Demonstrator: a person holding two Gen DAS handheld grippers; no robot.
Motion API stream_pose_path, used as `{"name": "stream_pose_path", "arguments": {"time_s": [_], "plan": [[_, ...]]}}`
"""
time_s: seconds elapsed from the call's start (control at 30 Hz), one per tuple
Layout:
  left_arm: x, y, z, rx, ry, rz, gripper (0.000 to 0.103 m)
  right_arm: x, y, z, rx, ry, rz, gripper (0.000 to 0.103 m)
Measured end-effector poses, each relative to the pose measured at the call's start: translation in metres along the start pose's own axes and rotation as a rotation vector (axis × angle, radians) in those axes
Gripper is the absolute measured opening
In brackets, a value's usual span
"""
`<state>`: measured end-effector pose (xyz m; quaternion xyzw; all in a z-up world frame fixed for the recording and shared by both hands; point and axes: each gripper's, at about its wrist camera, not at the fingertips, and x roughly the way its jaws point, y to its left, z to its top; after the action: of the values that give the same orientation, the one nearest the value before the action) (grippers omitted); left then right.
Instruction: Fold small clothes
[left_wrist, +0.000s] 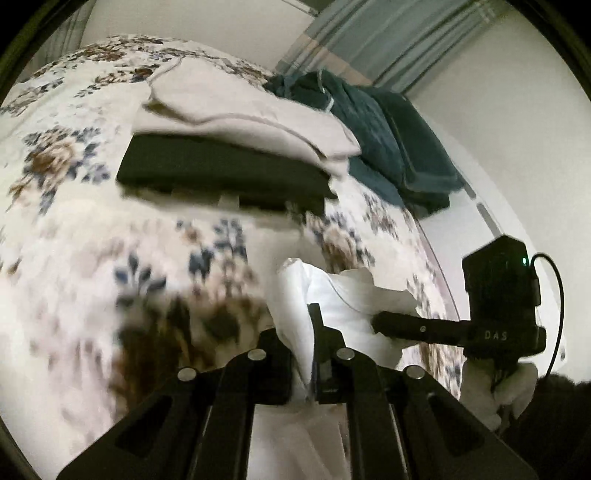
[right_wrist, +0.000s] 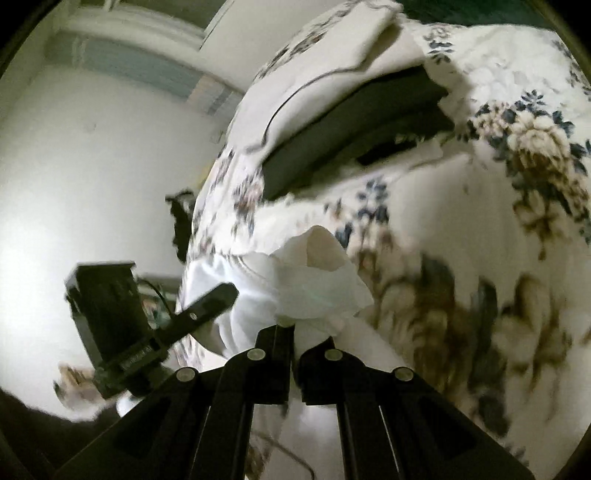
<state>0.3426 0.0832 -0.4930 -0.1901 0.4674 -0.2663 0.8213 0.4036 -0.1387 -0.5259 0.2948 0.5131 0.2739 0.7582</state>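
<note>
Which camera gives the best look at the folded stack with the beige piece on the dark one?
The left wrist view: the folded stack lies nearly whole on the floral bedspread, beige layer over dark. The right wrist view shows it tilted, blurred and cut by the frame's upper edge.

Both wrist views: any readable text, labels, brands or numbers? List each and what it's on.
"DAS": on the black body of the right gripper, seen in the left wrist view.
Label strip on the left gripper, seen in the right wrist view: too blurred to read.
Nothing legible on the white garment or folded clothes.
</note>
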Motion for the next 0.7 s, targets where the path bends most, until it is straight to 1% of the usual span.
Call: {"name": "stream_pose_path", "arguments": {"time_s": [0.03,0.07,0.1,0.13,0.17,0.2,0.23,0.27,0.3,0.33,0.37,0.4,0.43,0.47,0.5,0.53,0.57,0.6,0.63,0.67,0.7], "plan": [[-0.004,-0.002,-0.012,-0.004,0.016,0.004,0.009,-0.002,0.001,-0.016,-0.014,0.02,0.001,0.003],[-0.011,-0.003,-0.033,-0.018,0.054,0.009,0.009,-0.001,0.002,-0.037,-0.03,0.058,0.002,0.003],[-0.017,-0.004,-0.048,-0.034,0.084,0.014,0.012,-0.002,0.004,-0.054,-0.035,0.097,0.006,0.004],[-0.025,-0.003,-0.065,-0.052,0.115,0.027,0.021,0.001,0.003,-0.073,-0.035,0.133,0.012,0.005],[-0.036,0.001,-0.093,-0.082,0.165,0.041,0.031,0.005,0.0,-0.094,-0.033,0.203,0.013,0.012],[-0.041,0.004,-0.108,-0.108,0.2,0.045,0.036,0.006,-0.003,-0.11,-0.032,0.261,0.003,0.019],[-0.048,0.01,-0.13,-0.146,0.248,0.063,0.048,0.011,-0.008,-0.129,-0.031,0.326,-0.013,0.037],[-0.052,0.014,-0.141,-0.166,0.271,0.078,0.052,0.011,-0.013,-0.15,-0.025,0.393,-0.027,0.055],[-0.058,0.021,-0.155,-0.199,0.299,0.097,0.052,0.011,-0.018,-0.166,-0.014,0.438,-0.035,0.06],[-0.062,0.028,-0.163,-0.223,0.315,0.113,0.052,0.012,-0.026,-0.184,0.006,0.482,-0.037,0.061],[-0.065,0.038,-0.168,-0.253,0.324,0.135,0.052,0.006,-0.035,-0.194,0.037,0.505,-0.042,0.061],[-0.066,0.044,-0.167,-0.268,0.317,0.135,0.052,0.002,-0.042,-0.2,0.067,0.502,-0.049,0.061],[-0.063,0.05,-0.162,-0.283,0.303,0.131,0.053,-0.003,-0.051,-0.203,0.107,0.479,-0.054,0.061],[-0.059,0.057,-0.153,-0.295,0.279,0.128,0.053,-0.01,-0.066,-0.2,0.175,0.433,-0.063,0.065],[-0.05,0.063,-0.14,-0.303,0.243,0.108,0.055,-0.012,-0.078,-0.197,0.23,0.392,-0.071,0.068],[-0.036,0.07,-0.125,-0.312,0.219,0.076,0.06,-0.013,-0.09,-0.195,0.281,0.349,-0.084,0.074],[-0.025,0.074,-0.116,-0.318,0.206,0.069,0.06,-0.011,-0.103,-0.186,0.339,0.287,-0.089,0.074],[-0.008,0.079,-0.102,-0.325,0.191,0.036,0.06,-0.006,-0.111,-0.18,0.365,0.252,-0.083,0.074],[0.016,0.086,-0.089,-0.339,0.195,-0.013,0.06,0.0,-0.118,-0.174,0.383,0.227,-0.08,0.074],[0.035,0.091,-0.081,-0.343,0.209,-0.011,0.06,0.009,-0.124,-0.166,0.395,0.209,-0.072,0.074],[0.051,0.094,-0.074,-0.341,0.223,-0.039,0.06,0.02,-0.129,-0.158,0.405,0.194,-0.058,0.074]]}}
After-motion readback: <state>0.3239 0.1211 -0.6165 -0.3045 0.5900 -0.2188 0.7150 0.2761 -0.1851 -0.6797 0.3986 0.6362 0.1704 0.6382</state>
